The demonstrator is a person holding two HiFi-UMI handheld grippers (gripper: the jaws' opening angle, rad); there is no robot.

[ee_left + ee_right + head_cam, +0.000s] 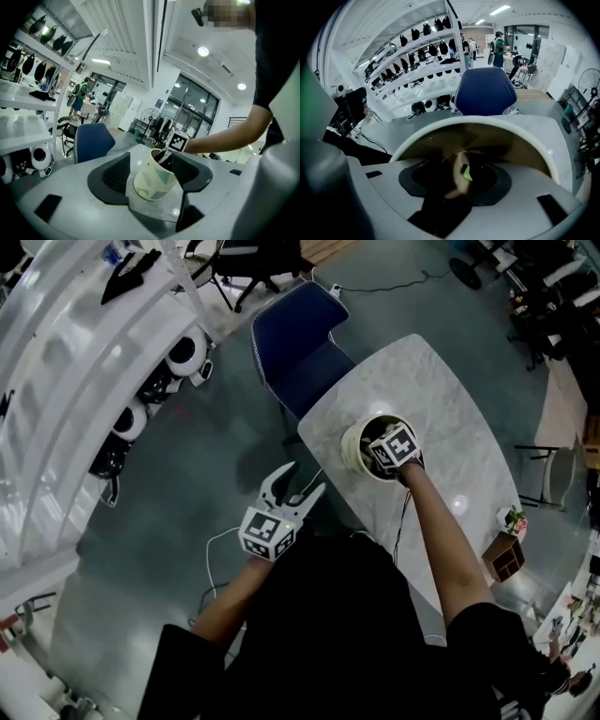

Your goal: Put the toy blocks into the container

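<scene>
1. Presently, the right gripper (459, 182) points down into the container (351, 448) on the tabletop (441, 399), its fingers wide. A tan toy block (459, 164) lies blurred between them, apparently loose.
2. The left gripper (302, 482) hovers off the tabletop's edge, fingers wide and empty.
3. Risk: on lifting out, a finger may catch the rim and tip the unsteadied container.

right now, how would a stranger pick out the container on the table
Find the pale marble table with the blue chair at its far end. Near its middle stands a cream container with faint green shapes. It is the only round pot there, and the right tool dips into it.
</scene>
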